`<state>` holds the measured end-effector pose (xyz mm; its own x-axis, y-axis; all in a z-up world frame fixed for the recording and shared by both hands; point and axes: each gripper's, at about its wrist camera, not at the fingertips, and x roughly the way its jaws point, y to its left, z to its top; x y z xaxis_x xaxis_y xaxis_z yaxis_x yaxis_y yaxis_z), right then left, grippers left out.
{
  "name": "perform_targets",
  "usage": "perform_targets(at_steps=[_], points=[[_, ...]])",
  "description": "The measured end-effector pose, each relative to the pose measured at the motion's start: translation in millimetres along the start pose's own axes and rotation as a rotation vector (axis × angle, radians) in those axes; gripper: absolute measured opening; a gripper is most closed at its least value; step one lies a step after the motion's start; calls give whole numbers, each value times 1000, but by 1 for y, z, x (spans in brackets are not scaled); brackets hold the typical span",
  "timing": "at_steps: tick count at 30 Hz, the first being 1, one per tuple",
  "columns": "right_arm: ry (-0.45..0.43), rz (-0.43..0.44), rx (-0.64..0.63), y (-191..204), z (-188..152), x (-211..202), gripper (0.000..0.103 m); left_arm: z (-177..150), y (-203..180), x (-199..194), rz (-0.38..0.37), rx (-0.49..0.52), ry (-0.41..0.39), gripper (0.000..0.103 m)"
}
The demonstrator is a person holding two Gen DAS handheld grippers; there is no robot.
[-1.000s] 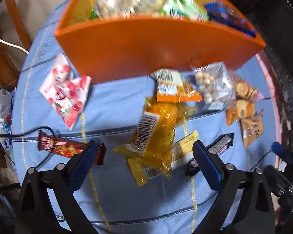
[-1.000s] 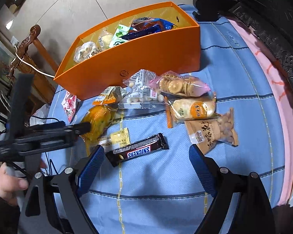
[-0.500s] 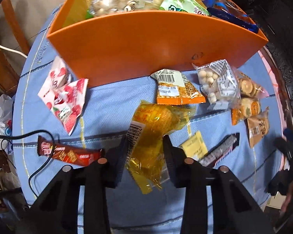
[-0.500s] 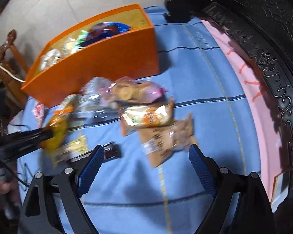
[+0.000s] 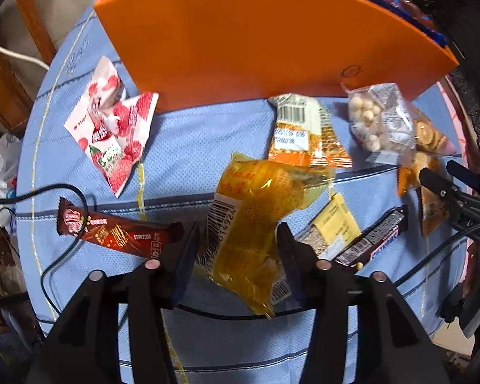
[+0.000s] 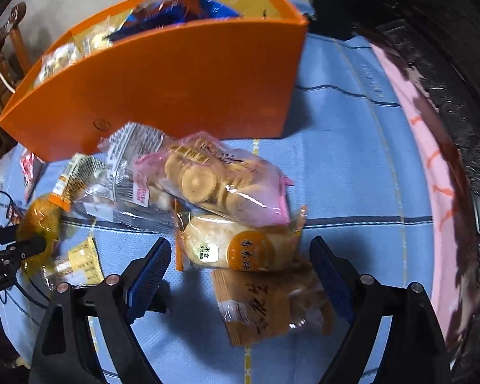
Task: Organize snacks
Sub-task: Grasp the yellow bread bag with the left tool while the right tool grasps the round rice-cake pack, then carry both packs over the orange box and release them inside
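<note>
The left gripper (image 5: 236, 249) has the yellow bag (image 5: 256, 211) between its fingers, and its jaws are opening, so the grip looks loose. The right gripper (image 6: 240, 272) is spread wide over the brown bag (image 6: 272, 304) and the round cracker pack (image 6: 236, 249), likely to pick one. More snacks lie on the blue cloth (image 6: 352, 176). Farther back stands the orange box (image 5: 256, 38), part full, where snacks probably go.
</note>
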<state>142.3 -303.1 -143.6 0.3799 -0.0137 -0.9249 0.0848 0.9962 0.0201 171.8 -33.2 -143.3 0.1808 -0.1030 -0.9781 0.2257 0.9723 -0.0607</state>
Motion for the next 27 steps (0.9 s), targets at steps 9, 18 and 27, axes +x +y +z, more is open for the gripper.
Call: perform_targets(at_steps=[9, 18, 27], points=[[9, 42, -9, 7, -1, 13, 79, 8, -17, 24, 23, 25, 41, 50], [-91, 211, 61, 0, -14, -58, 79, 2, -2, -22, -77, -24, -38, 41], [-181, 267, 33, 19, -11, -107, 79, 6, -2, -83, -120, -11, -164, 41]])
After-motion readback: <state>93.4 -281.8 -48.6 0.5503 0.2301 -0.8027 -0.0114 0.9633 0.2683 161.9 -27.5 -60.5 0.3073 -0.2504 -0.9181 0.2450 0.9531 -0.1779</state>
